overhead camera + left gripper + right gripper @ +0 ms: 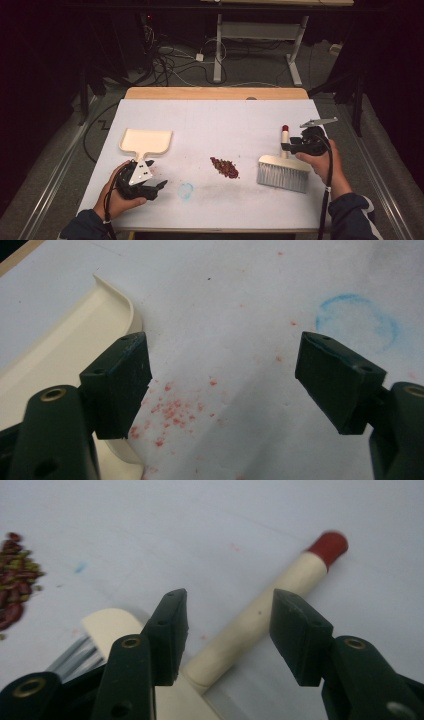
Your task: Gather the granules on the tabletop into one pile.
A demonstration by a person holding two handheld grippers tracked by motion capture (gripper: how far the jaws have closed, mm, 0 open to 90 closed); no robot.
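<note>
The right gripper (291,146) has its jaws apart on either side of the brush (282,169) handle near the table's right edge, pads not pressing on it, while the left gripper (152,188) sits wide open with nothing in it, just beside the cream dustpan (146,141) on the left. Between them there's a little pile of reddish crumbs (224,167) and a faint blue ring (186,190) on the white table cover (215,120). Further out it's a dark room, with cables (170,60) on the floor and another desk's legs (218,50) behind.
</note>
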